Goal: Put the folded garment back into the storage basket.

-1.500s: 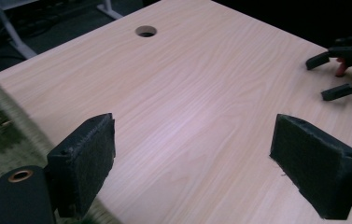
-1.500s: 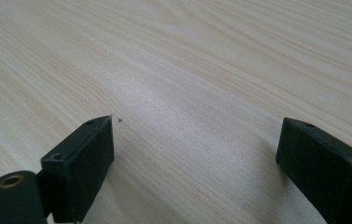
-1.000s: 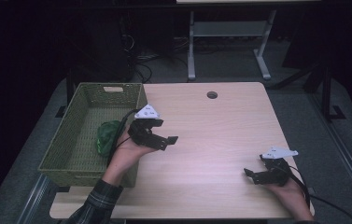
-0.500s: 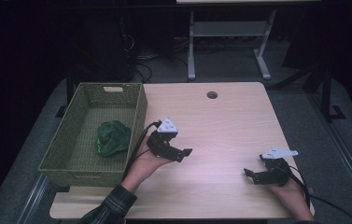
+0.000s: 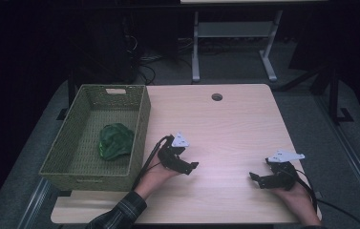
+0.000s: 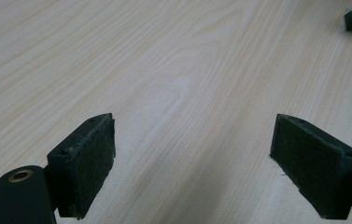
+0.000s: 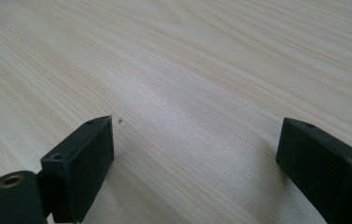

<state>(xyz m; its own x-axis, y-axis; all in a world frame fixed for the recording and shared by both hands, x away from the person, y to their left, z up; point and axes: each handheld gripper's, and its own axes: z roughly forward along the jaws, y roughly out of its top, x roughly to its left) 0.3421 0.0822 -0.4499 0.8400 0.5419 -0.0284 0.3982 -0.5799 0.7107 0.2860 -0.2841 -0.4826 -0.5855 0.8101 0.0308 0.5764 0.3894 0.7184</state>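
Left gripper (image 5: 193, 166) has pulled back from the woven green basket (image 5: 139, 125), jaws wide and empty, crumpled green cloth (image 5: 114, 140) lying inside; right gripper (image 5: 255, 178) also gapes empty—drop looks done, next: park both.

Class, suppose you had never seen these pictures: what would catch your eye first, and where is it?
First, the green cloth lying crumpled inside the woven basket at the table's left edge. Next, the two black tools on the pale wood: the left claw beside the basket and the right claw near the front right corner, both open and holding nothing.
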